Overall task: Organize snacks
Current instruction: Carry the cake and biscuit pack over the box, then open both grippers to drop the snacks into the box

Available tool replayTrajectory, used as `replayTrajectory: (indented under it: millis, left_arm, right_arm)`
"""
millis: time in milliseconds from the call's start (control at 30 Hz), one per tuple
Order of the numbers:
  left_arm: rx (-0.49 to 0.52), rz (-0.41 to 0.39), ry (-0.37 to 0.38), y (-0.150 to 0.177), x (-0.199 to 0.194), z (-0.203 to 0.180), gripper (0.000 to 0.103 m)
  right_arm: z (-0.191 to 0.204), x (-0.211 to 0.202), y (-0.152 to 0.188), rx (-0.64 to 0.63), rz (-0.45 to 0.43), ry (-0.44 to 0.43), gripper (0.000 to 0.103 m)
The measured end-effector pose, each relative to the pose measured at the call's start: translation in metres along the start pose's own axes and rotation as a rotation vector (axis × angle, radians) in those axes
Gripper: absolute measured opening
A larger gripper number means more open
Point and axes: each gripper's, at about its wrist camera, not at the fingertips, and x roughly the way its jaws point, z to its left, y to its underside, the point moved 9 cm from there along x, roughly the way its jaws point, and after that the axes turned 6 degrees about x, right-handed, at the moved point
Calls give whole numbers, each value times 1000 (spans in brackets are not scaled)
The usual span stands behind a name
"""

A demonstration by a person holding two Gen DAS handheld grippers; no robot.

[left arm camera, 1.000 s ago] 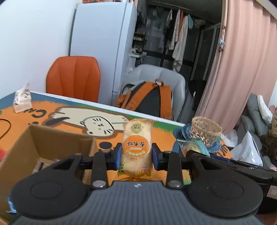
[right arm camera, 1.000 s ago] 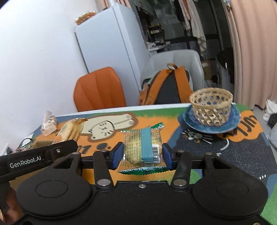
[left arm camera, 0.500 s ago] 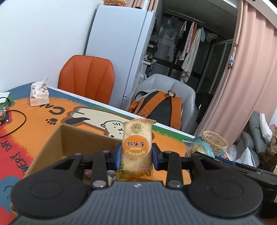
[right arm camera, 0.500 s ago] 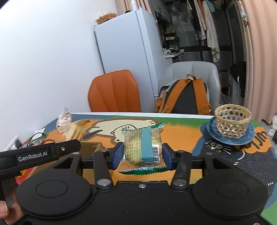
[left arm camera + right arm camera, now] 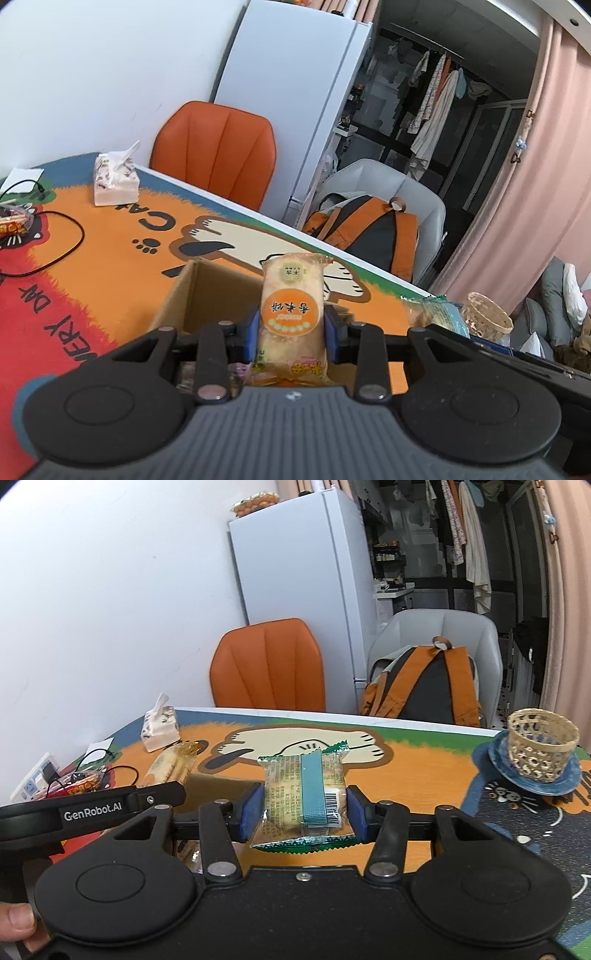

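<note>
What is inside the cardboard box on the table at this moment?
The cardboard box is open-topped. A few wrapped snacks show at its bottom. The left gripper and its orange-labelled snack pack cover most of the interior, so the full contents cannot be counted.

I read "GenRobot.AI" on the left gripper (image 5: 92,805); the mat (image 5: 110,236) bore "CAT" letters, partly cut off.
</note>
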Motion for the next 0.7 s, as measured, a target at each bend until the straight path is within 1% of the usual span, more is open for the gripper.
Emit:
replayTrajectory:
  millis: [233, 300, 333, 400, 433, 500, 633, 667, 700]
  left_arm:
    - [-14, 12, 4, -3, 10, 15, 34]
    - [-24, 10, -14, -3, 13, 22, 34]
    - [-22, 4, -33, -3, 14, 26, 37]
    - [-24, 12, -58, -3, 15, 34, 38]
    - [-34, 19, -61, -2, 15, 39, 39]
    - [-48, 20, -64, -3, 13, 45, 44]
    - [-47, 10, -69, -4, 2, 55, 48]
    - [-49, 9, -80, -3, -1, 58, 53]
    - [-54, 6, -90, -3, -5, 62, 55]
  right_arm:
    - [23, 7, 0, -30, 13, -10, 49]
    - [29, 9, 0, -37, 18, -16, 49]
    - [32, 11, 0, -42, 21, -18, 49]
    - [37, 13, 1, -50, 26, -23, 49]
    - [40, 14, 2, -55, 29, -29, 49]
    - [47, 17, 3, -57, 38, -41, 49]
    - [62, 22, 8, -72, 55, -64, 49]
    - [67, 24, 10, -76, 61, -71, 49]
    - [70, 25, 11, -79, 65, -75, 49]
